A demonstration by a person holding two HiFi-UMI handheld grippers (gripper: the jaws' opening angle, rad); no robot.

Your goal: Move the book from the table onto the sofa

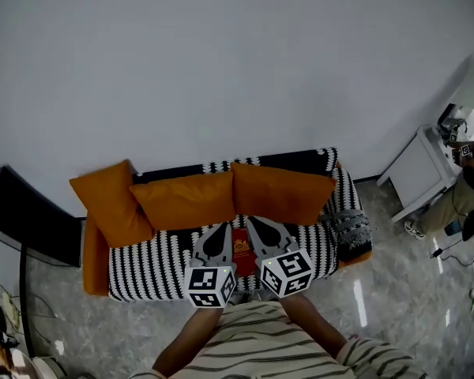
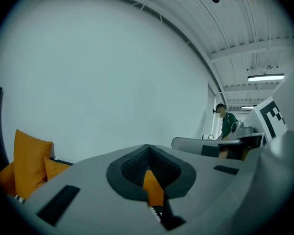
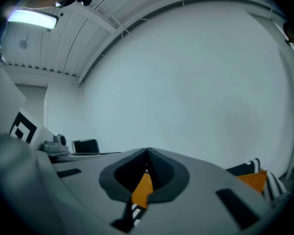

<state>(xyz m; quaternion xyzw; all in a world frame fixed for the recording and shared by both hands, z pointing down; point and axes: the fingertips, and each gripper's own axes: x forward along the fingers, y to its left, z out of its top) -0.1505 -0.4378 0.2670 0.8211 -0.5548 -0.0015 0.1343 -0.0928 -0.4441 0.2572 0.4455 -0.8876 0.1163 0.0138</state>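
Observation:
In the head view a red book (image 1: 242, 252) lies on the black-and-white striped sofa (image 1: 150, 271), in front of the orange cushions. My left gripper (image 1: 222, 231) and right gripper (image 1: 253, 225) hover side by side over the seat, one on each side of the book, both shut and holding nothing. In the left gripper view the jaws (image 2: 148, 151) meet at their tips, with only orange cushion showing through the gap below. The right gripper view shows its jaws (image 3: 147, 155) likewise closed against the white wall.
Three orange cushions (image 1: 188, 198) lean on the sofa back. A black stand (image 1: 24, 227) is at the left, and a white table (image 1: 421, 168) with a person (image 1: 470, 188) beside it at the right. A person in green (image 2: 228, 126) stands far off in the left gripper view.

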